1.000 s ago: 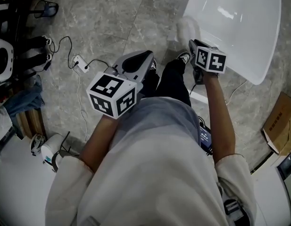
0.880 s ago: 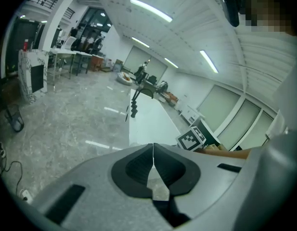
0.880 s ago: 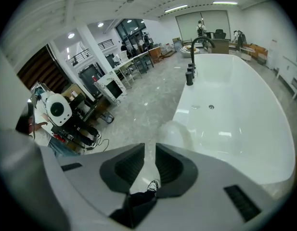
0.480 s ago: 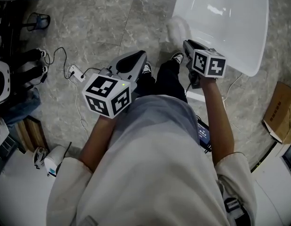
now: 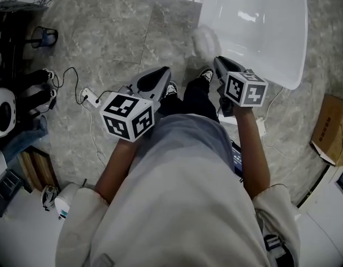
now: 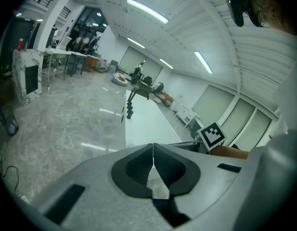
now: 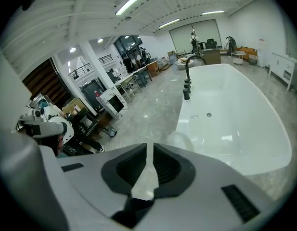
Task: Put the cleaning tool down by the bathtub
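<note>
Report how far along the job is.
Done: the scrubber lies on the floor beside the tub, free of both tools. In hand: nothing. The right tool is empty, and its jaws have just been closing to a narrow gap. The left tool is shut and empty. Left to do: nothing that shows.

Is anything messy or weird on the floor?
A white power strip with loose cables sprawls over the grey floor on the left side. A pale fluffy thing, likely the cleaning tool, lies beside the bathtub; it is blurred.
</note>
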`<state>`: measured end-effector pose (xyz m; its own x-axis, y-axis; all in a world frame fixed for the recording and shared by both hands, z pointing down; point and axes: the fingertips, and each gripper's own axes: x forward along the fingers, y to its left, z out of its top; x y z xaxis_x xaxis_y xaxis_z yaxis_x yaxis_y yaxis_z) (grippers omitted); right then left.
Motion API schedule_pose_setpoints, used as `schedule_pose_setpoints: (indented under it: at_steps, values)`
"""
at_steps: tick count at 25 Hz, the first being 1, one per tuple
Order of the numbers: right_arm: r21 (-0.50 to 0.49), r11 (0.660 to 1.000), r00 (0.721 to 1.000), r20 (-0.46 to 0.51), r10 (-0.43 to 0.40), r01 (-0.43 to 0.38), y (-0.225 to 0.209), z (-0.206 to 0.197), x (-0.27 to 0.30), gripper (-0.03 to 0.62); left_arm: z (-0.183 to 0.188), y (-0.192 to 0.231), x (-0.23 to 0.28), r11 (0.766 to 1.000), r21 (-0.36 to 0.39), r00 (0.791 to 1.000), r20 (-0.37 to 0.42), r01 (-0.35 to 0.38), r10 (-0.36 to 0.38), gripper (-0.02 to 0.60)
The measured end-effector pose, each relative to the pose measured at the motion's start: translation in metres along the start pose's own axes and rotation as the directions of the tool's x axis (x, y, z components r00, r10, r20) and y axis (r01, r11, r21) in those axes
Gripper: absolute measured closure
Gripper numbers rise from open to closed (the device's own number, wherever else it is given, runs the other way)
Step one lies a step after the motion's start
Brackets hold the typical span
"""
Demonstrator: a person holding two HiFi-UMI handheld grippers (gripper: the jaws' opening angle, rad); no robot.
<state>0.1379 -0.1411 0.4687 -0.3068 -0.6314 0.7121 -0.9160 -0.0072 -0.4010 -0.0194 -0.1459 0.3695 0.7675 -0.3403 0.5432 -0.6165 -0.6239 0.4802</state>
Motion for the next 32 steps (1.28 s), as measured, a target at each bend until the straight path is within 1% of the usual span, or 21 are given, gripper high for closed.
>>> schedule_pose_setpoints:
  at_steps: [4, 8, 19, 25, 28, 32]
  values:
    - [-0.003, 1.0, 0.999, 0.027, 0.018, -0.018, 0.011, 0.004, -0.012, 0.554, 0.002, 0.002, -0.002, 1.0, 0.013, 1.0, 0.006, -0.005, 0.005, 0.572]
    - [-0.033, 0.999, 0.999, 0.051, 0.013, -0.011, 0.021, 0.007, -0.026, 0.557, 0.002, 0.006, -0.007, 0.999, 0.038, 1.0, 0.007, -0.019, 0.019, 0.572]
    - [-0.039, 0.999, 0.986, 0.168, 0.014, -0.008, 0.044, 0.023, -0.074, 0.566, 0.011, -0.001, -0.02, 0.998, 0.062, 0.999, 0.046, 0.001, -0.004, 0.572]
    - [-0.052, 0.998, 0.975, 0.22, 0.028, -0.017, 0.058, 0.021, -0.101, 0.567, 0.014, -0.005, -0.027, 0.996, 0.091, 0.998, 0.066, 0.011, -0.017, 0.572]
    - [-0.041, 0.999, 0.969, 0.248, 0.016, -0.006, 0.058, 0.019, -0.11, 0.57, 0.016, -0.006, -0.033, 0.994, 0.107, 0.997, 0.076, -0.003, -0.005, 0.572]
    - [-0.038, 0.999, 0.965, 0.261, 0.015, -0.005, 0.059, 0.017, -0.116, 0.577, 0.02, -0.007, -0.041, 0.993, 0.115, 0.995, 0.094, -0.034, 0.023, 0.572]
